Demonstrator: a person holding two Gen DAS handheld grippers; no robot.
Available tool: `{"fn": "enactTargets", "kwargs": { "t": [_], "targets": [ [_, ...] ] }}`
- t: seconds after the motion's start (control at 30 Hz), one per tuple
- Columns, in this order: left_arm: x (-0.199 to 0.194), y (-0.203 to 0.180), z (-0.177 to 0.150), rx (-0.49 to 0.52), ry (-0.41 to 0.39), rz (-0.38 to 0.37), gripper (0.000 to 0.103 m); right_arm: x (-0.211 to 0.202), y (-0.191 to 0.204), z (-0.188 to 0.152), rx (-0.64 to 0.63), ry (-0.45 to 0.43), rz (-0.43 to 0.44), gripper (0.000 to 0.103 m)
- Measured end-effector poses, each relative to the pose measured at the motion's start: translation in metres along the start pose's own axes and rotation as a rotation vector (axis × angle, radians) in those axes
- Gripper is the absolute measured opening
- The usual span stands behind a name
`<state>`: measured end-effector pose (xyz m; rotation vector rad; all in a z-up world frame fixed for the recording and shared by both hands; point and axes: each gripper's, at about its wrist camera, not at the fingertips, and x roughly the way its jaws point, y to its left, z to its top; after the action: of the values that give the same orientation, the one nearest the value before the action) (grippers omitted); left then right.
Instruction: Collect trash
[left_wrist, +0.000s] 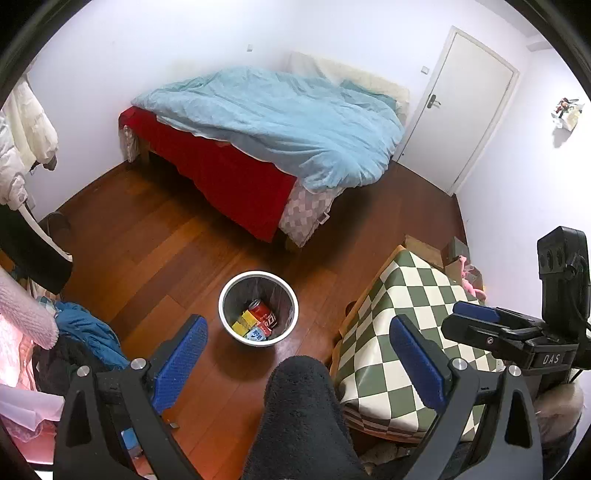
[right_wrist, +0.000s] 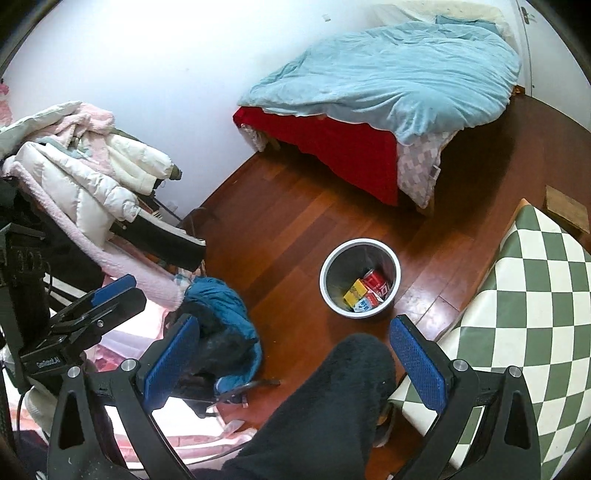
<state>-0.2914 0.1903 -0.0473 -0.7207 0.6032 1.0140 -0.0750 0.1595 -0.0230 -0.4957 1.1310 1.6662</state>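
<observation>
So both claws are up high looking down at the bedroom floor, and neither is holding anything. The left claw (left_wrist: 297, 341) is spread wide, nothing between its blue pads. Same for the right claw (right_wrist: 291, 349): wide open, empty.

Going left to right: there's a heap of clothes (right_wrist: 92, 177) over at the left wall, with a blue garment (right_wrist: 225, 314) spilling onto the floor beside it. Then the trash bin (left_wrist: 258, 280), standing upright on the bare wood floor (left_wrist: 147, 229), roughly midway between the clothes heap and the checkered tabletop (left_wrist: 399, 317). Right of that is the tabletop's near-left edge, and the bed (left_wrist: 266, 122) sits further back against the wall.

The relation that matters: the bin lies ahead of and below both claws. From the left claw it's just left of the centre line; from the right claw it's a bit right of centre. My guess is they're about equally near, hard to call a winner.

Count inside the bin: one red soda can (left_wrist: 264, 314) lying on its side, one yellow box (left_wrist: 243, 325), one blue-and-white packet (left_wrist: 255, 335). So three pieces I can make out, maybe more hidden under them.

I can't spot any loose trash on the floor or the tabletop, so it looks like collecting is mostly done, or the next piece is out of view.

Someone's dark fuzzy leg (left_wrist: 303, 417) fills the bottom middle.
</observation>
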Motion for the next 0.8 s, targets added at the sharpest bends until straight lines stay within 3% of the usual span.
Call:
{"fn": "enactTargets", "kwargs": {
  "t": [0.8],
  "targets": [
    [-0.017,-0.009,-0.002,0.004,-0.009,-0.077,0.101,-0.014,0.01,-0.001,-0.023,0.004,0.046,0.103]
  ]
}}
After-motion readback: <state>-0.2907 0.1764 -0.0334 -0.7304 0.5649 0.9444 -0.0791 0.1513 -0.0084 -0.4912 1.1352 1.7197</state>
